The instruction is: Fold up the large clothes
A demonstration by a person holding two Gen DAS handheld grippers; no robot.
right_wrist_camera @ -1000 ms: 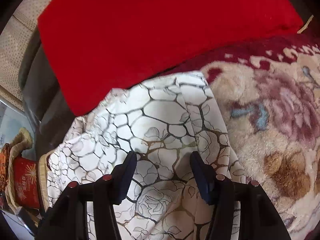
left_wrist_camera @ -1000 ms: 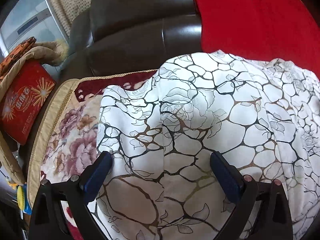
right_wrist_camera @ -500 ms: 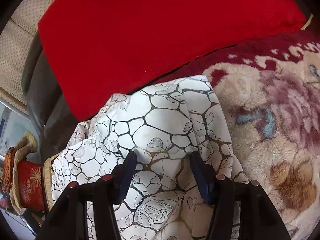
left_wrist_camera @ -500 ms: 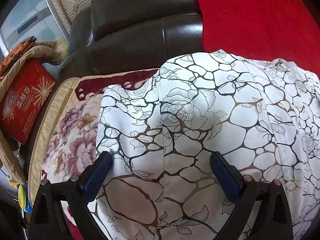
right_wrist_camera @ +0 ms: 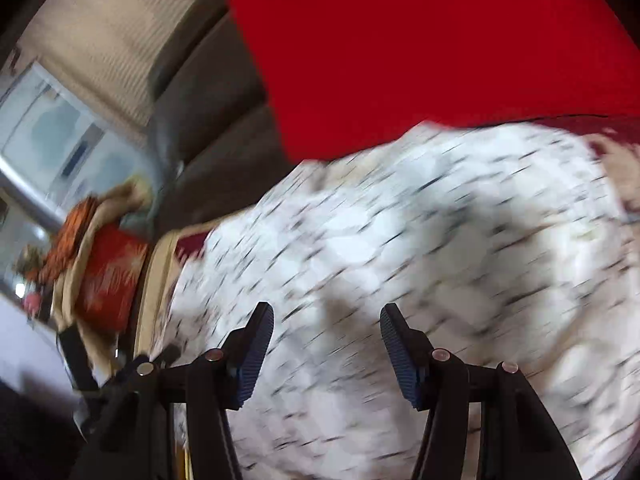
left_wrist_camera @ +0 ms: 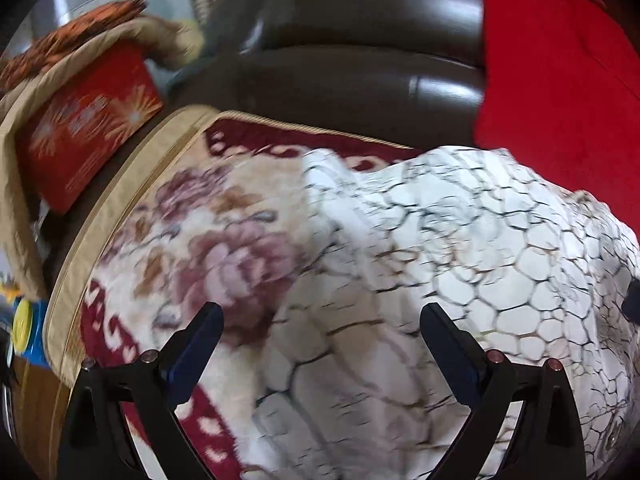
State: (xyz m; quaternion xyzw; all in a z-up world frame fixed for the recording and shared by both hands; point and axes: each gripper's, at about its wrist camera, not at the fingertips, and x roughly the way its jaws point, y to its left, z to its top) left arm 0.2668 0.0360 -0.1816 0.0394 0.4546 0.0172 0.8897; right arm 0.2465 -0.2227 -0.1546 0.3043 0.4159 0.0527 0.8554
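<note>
A white garment (left_wrist_camera: 460, 272) with a dark cracked-stone and rose print lies bunched on a floral plush blanket (left_wrist_camera: 224, 240) on a sofa seat. My left gripper (left_wrist_camera: 320, 324) is open above the garment's left edge, its fingers apart and holding nothing. In the right wrist view the garment (right_wrist_camera: 420, 248) is motion-blurred and fills the middle. My right gripper (right_wrist_camera: 326, 324) is open over it, holding nothing. A dark tip of the right gripper (left_wrist_camera: 632, 300) shows at the right edge of the left wrist view.
A red cloth (left_wrist_camera: 560, 80) drapes over the dark leather sofa back (left_wrist_camera: 360, 60); it also shows in the right wrist view (right_wrist_camera: 420, 48). A red box with gold starbursts (left_wrist_camera: 84, 132) sits left under tan fabric. A window (right_wrist_camera: 52, 140) is far left.
Both grippers have swung left and pulled back from the garment. More floral blanket now shows under the left gripper. The right view has turned sharply and is blurred.
</note>
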